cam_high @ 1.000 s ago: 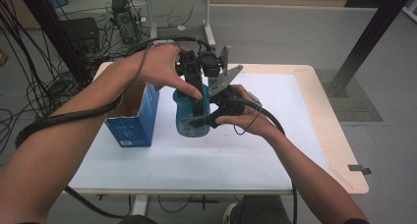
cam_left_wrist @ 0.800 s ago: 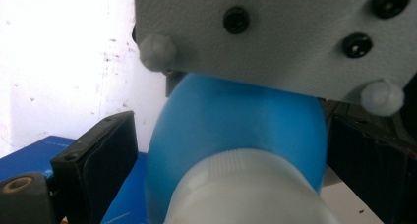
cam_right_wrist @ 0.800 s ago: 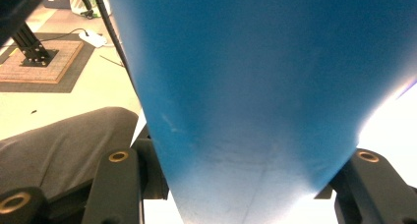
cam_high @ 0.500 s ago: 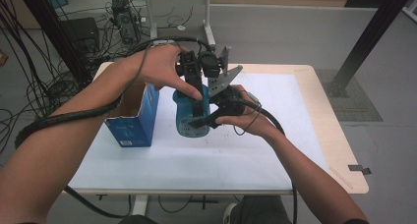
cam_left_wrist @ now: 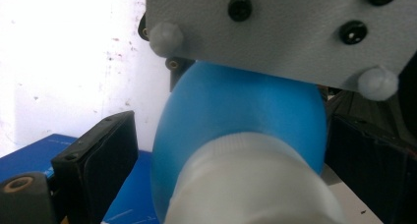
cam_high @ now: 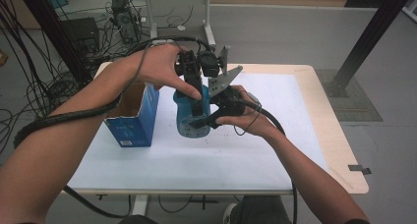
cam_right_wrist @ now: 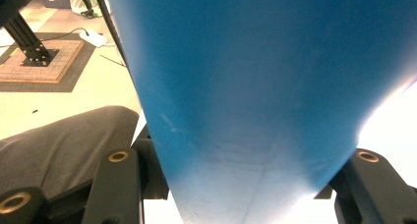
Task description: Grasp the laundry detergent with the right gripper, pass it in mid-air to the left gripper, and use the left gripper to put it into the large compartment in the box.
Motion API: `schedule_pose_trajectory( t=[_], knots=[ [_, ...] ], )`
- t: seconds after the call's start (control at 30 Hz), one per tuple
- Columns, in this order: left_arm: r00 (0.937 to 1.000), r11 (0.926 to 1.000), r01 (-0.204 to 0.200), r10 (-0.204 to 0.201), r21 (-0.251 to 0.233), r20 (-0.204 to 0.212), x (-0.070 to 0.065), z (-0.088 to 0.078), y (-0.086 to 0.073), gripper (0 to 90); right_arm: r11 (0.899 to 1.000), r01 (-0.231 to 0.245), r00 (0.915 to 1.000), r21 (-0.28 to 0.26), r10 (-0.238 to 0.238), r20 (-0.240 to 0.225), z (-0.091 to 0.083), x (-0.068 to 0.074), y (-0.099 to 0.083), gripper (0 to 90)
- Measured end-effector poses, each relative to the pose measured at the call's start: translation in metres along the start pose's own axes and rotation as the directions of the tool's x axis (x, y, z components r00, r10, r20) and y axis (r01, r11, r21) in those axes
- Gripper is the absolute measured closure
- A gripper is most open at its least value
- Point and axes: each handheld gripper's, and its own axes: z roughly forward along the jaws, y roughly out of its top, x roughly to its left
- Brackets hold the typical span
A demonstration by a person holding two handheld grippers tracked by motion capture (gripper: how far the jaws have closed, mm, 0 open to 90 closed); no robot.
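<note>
While the right gripper [cam_high: 199,120] clamps the blue bottle's [cam_high: 189,117] lower body, pads pressed on both sides in its own view, the left gripper [cam_high: 196,94] stands over the white cap [cam_left_wrist: 246,184]. Its jaws flank the cap, one clearly off it, so they seem open. The bottle stands mid-desk [cam_high: 275,150], just beside the open blue box [cam_high: 133,118] toward the left edge. By my reading, the bottle is steadied and the cap lined up; closing on the cap and working it remain.
</note>
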Motion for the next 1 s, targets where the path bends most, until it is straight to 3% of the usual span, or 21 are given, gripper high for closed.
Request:
schedule_pose_trajectory(
  t=[0.3,0.6,1.0],
  knots=[
    [1.0000,1.0000,-0.005,0.005,0.003,-0.001,0.0005,0.0013,0.0020,7.1,1.000,0.016,0.9999,-0.008,-0.016,0.006,-0.0013,-0.0020,0.0000,43.2],
    [1.0000,0.9999,-0.008,0.008,0.012,-0.004,0.0009,0.0016,0.0031,10.3,1.000,-0.007,0.9999,-0.008,0.007,-0.011,-0.0031,0.0007,0.0001,43.2],
    [0.9995,0.9997,-0.024,0.024,0.009,-0.022,0.0009,-0.0003,0.0055,28.0,1.000,0.004,1.0000,-0.009,-0.004,-0.002,-0.0053,0.0016,-0.0006,43.2]
  ],
)
